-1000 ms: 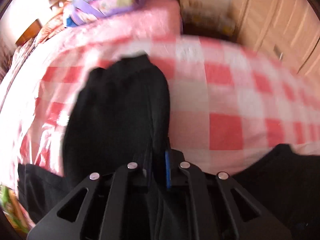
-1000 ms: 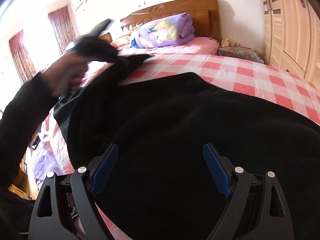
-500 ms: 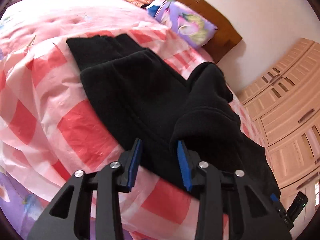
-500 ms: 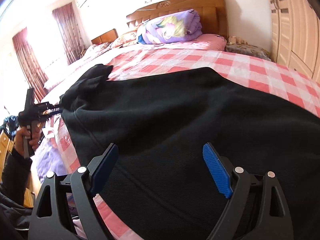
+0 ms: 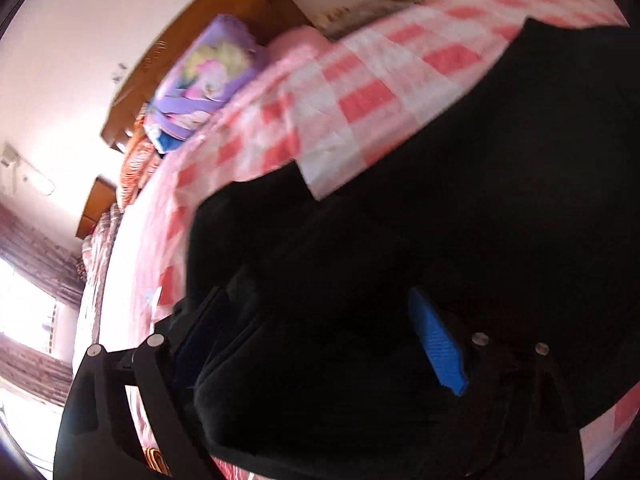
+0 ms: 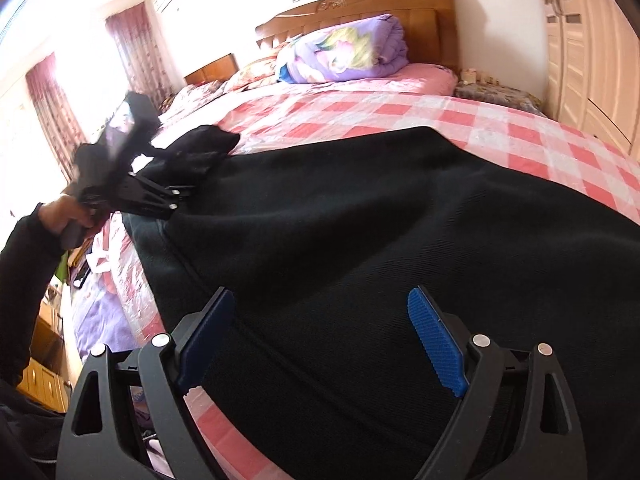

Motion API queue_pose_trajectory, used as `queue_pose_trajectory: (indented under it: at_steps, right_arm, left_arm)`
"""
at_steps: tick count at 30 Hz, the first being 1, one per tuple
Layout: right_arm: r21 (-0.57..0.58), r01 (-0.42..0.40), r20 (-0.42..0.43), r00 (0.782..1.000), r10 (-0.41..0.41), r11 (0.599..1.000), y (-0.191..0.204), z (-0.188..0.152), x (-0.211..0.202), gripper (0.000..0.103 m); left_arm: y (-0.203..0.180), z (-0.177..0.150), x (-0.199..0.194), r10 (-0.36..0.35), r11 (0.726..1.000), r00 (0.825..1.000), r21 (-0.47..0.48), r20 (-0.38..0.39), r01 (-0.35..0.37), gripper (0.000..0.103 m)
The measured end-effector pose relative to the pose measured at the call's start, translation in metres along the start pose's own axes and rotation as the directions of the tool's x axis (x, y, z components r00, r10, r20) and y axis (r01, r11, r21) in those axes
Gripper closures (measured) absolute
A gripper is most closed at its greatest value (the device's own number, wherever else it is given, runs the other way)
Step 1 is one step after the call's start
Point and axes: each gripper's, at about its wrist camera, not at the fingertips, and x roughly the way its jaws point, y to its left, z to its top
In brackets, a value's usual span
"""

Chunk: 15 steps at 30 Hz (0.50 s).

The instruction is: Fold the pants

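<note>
Left gripper (image 5: 320, 340) jaws just spread open over black pants (image 6: 360, 220); right gripper (image 6: 320, 336) gapes wide, cloth between fingers.

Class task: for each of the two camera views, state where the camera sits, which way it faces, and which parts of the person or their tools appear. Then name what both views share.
Left wrist: sits on the left hand-held gripper, tilted down over black pants; its open fingers show.
Right wrist: sits on the right hand-held gripper, facing the headboard; open fingers, left hand, sleeve show.
Shared: pants, checked bedspread, purple quilt.
</note>
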Motion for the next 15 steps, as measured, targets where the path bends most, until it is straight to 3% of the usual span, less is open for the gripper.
queue_pose_trajectory:
  at_steps: [1, 2, 3, 4, 6, 8, 9, 10, 11, 12, 13, 14, 15]
  right_arm:
    - [0.013, 0.001, 0.007, 1.0, -0.001, 1.0, -0.004, -0.001, -0.003, 0.017]
    - [0.021, 0.003, 0.012, 1.0, -0.003, 1.0, -0.006, -0.001, -0.004, 0.017]
    - [0.028, 0.004, 0.019, 1.0, -0.005, 1.0, -0.009, -0.002, -0.007, 0.017]
    - [0.034, 0.004, 0.022, 1.0, -0.005, 0.999, -0.011, -0.002, -0.008, 0.017]
    - [0.046, 0.006, 0.025, 1.0, -0.007, 0.999, -0.016, -0.003, -0.009, 0.017]
    - [0.054, 0.008, 0.021, 1.0, -0.009, 0.999, -0.02, -0.003, -0.008, 0.017]
    - [0.058, 0.006, 0.021, 1.0, -0.007, 0.998, -0.022, -0.004, -0.008, 0.017]
    - [0.069, 0.001, 0.022, 1.0, -0.002, 0.998, -0.023, -0.004, -0.008, 0.017]
    - [0.079, -0.005, 0.024, 1.0, 0.003, 0.997, -0.024, -0.003, -0.007, 0.017]
    - [0.087, -0.012, 0.025, 1.0, 0.01, 0.996, -0.025, -0.004, -0.006, 0.017]
    - [0.092, -0.021, 0.028, 0.999, 0.018, 0.996, -0.024, -0.004, -0.005, 0.017]
    - [0.092, -0.022, 0.03, 0.999, 0.02, 0.995, -0.022, -0.004, -0.005, 0.017]
    - [0.089, -0.022, 0.028, 0.999, 0.02, 0.996, -0.021, -0.005, -0.004, 0.017]
  left_arm:
    - [0.004, 0.001, 0.01, -0.015, 1.0, 1.0, -0.01, -0.005, 0.015, 0.02]
    - [0.014, 0.003, 0.015, -0.061, 0.996, 0.998, -0.059, 0.001, 0.061, 0.029]
    - [0.029, 0.003, 0.019, -0.103, 0.985, 0.995, -0.141, -0.004, 0.101, 0.068]
    - [0.04, 0.0, 0.016, -0.104, 0.976, 0.995, -0.192, 0.01, 0.103, 0.078]
    - [0.07, -0.012, 0.0, -0.17, 0.923, 0.979, -0.331, 0.113, 0.198, 0.09]
    - [0.103, -0.033, -0.024, -0.16, 0.843, 0.959, -0.472, 0.235, 0.256, 0.095]
    - [0.129, -0.053, -0.04, -0.137, 0.777, 0.936, -0.551, 0.325, 0.305, 0.095]
    - [0.146, -0.065, -0.047, -0.123, 0.72, 0.918, -0.603, 0.376, 0.343, 0.095]
    - [0.169, -0.085, -0.053, -0.111, 0.643, 0.899, -0.659, 0.424, 0.39, 0.095]
    - [0.185, -0.098, -0.054, -0.099, 0.588, 0.889, -0.694, 0.448, 0.415, 0.097]
    - [0.207, -0.121, -0.05, -0.064, 0.509, 0.886, -0.748, 0.459, 0.425, 0.097]
    - [0.218, -0.141, -0.045, -0.043, 0.453, 0.889, -0.784, 0.455, 0.423, 0.097]
    - [0.23, -0.17, -0.028, -0.039, 0.37, 0.903, -0.833, 0.427, 0.41, 0.097]
